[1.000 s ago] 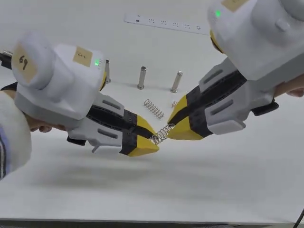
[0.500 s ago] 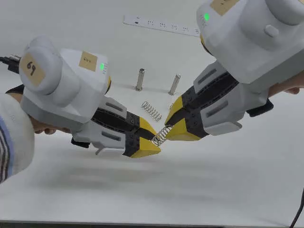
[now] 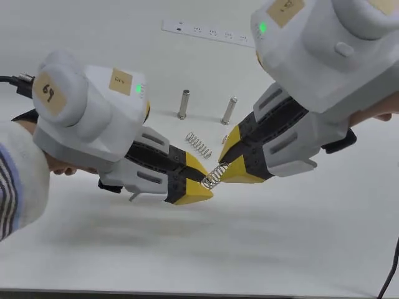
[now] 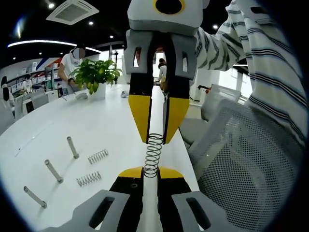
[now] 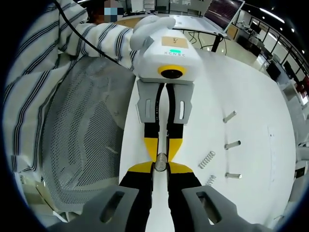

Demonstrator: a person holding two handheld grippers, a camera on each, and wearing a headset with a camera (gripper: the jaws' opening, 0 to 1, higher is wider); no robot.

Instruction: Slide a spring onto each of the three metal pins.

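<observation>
Left gripper [image 3: 202,185]: we see its yellow wedge tips drawn almost together, pinching one end of the spring [image 3: 214,176]. Behind the tips come black ribbed fingers and a rounded white plastic body.
Right gripper [image 3: 222,170]: same build. Its tips are narrowed to a slit and nip the other end of the same coil.
Spring: a thin, bright wire helix spanning tip to tip between the two grippers and lifted off the table [image 3: 280,237]. In the left gripper view it runs straight from our own jaws up to the opposite pair.
Metal pins [image 4: 73,147]: three slim, smooth steel cylinders standing upright in a row, well apart from both sets of tips, off to the left of the left gripper's jaws.
Loose springs [image 4: 98,156]: two short wire coils lying flat, between the pins and the grippers.
Table: a smooth, matte white surface.
Power strip [image 3: 209,33]: a long, flat white bar beyond the pins, far from the tips.
</observation>
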